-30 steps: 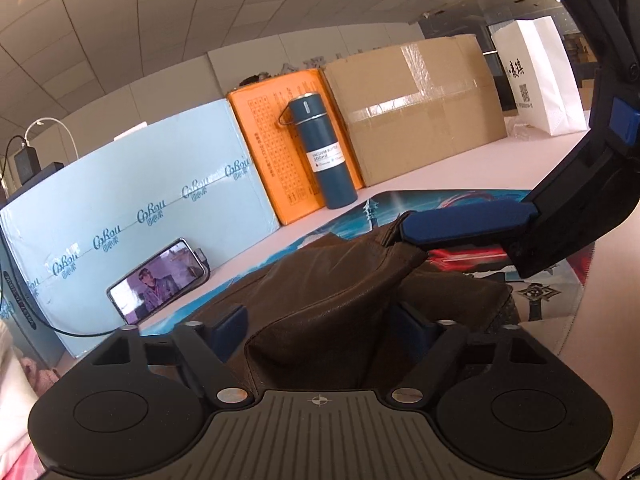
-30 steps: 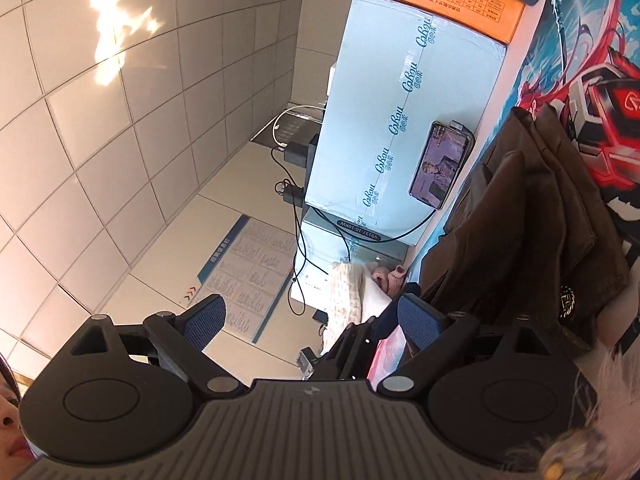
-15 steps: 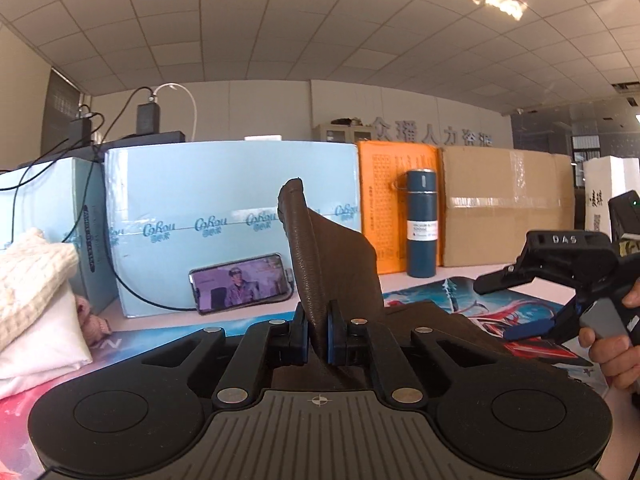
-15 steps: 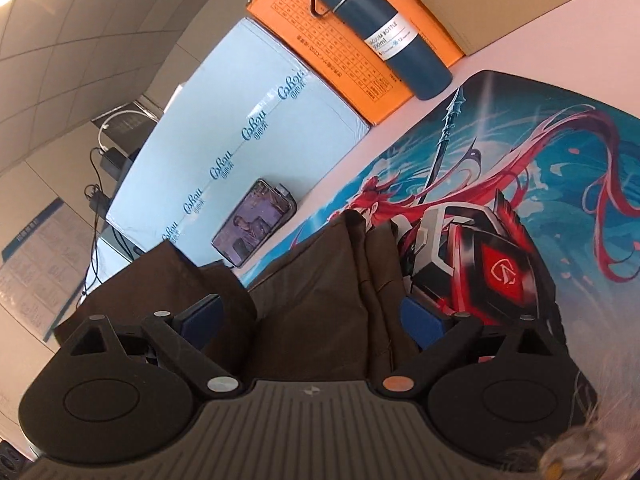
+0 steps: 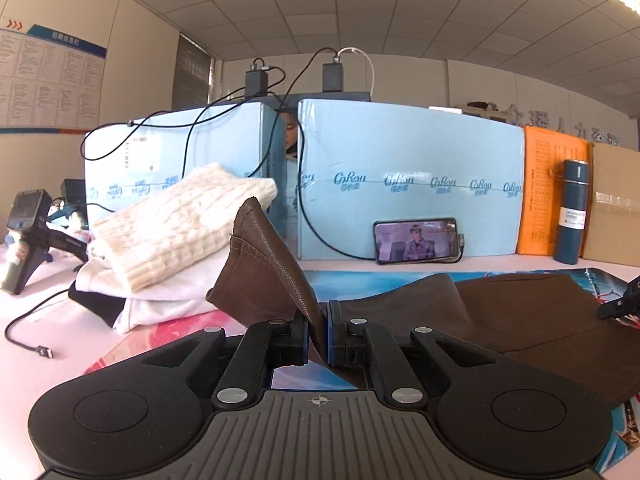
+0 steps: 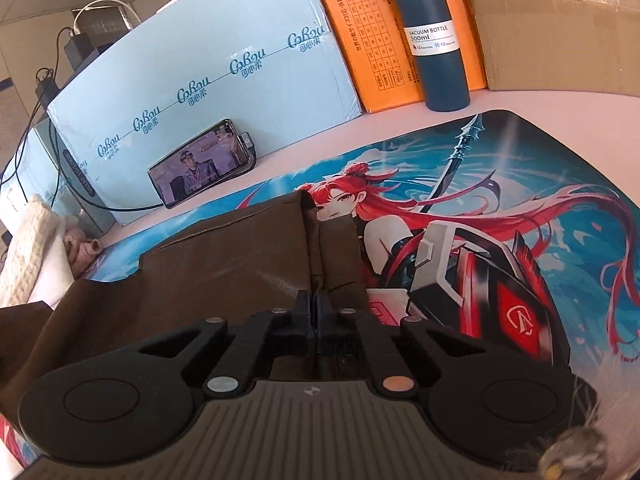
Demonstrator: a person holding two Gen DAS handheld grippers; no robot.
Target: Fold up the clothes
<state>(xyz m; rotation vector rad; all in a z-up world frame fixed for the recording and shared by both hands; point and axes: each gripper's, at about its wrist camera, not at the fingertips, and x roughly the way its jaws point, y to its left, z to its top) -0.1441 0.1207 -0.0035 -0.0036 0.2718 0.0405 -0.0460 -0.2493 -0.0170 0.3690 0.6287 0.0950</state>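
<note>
1. Here, in the left wrist view, the left gripper [image 5: 319,334] pinches a grained, leather-like corner of the brown garment [image 5: 520,312], which rises to a stiff peak; a cable-knit cream sweater [image 5: 180,228] tops a pile beside it.
2. In the right wrist view, the right gripper [image 6: 314,322] is clamped on the same garment's smooth folded edge over the printed anime desk mat [image 6: 540,208]; the blue flask [image 6: 434,36] reads "VACUUM BOTTLE 500ml".

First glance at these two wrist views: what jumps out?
The brown garment, spread over the anime desk mat and pinched by both the left gripper and right gripper. Behind it, a lit phone leans on the light-blue box; a cream knit sweater tops the pile at left.
</note>
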